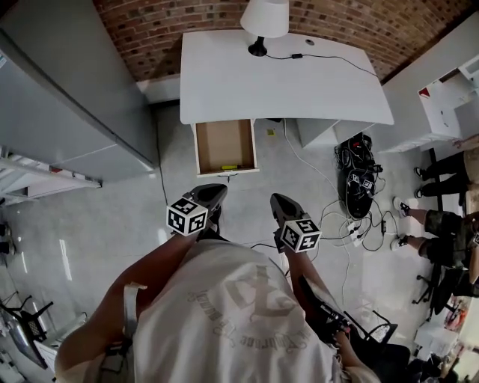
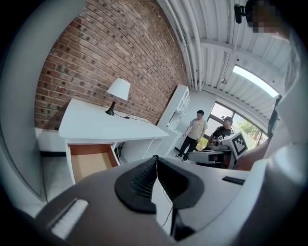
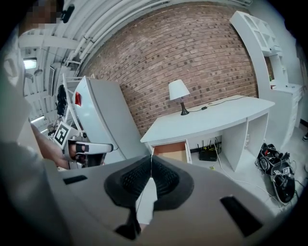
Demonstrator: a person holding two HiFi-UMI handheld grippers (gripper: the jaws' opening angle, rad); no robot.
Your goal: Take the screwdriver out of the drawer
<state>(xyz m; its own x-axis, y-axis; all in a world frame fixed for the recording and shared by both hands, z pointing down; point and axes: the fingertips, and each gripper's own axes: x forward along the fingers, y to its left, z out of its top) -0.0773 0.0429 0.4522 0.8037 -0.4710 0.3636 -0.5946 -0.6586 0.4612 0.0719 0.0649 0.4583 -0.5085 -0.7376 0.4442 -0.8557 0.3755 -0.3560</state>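
Well, I hold both claws low in front of my chest, over the pale floor [image 1: 127,217], and neither has anything in it. My left claw [image 1: 210,194] has its two black jaws pressed together at the tips. My right claw [image 1: 282,203] is closed tip to tip the same way. They sit side by side, apart from each other, both pointing toward the white desk [image 1: 299,90] that stands against the brick wall [image 1: 165,22].

The drawer [image 1: 197,149] under the left end of the desk is pulled out, its brown bottom open to view. The screwdriver [image 1: 229,167] lies inside it, right along the front wall, the side nearest me. From my head it shows only as a short yellow streak, too small to tell more. It lies ahead of both claws and apart from them: just beyond the left claw's tips and a little to their right, and ahead and to the left of the right claw. Neither claw touches the drawer.

A lamp [image 1: 266,16] stands at the back of the desk, its cord running off to the right. A tangle of cables [image 1: 358,176] lies on the floor to my right.
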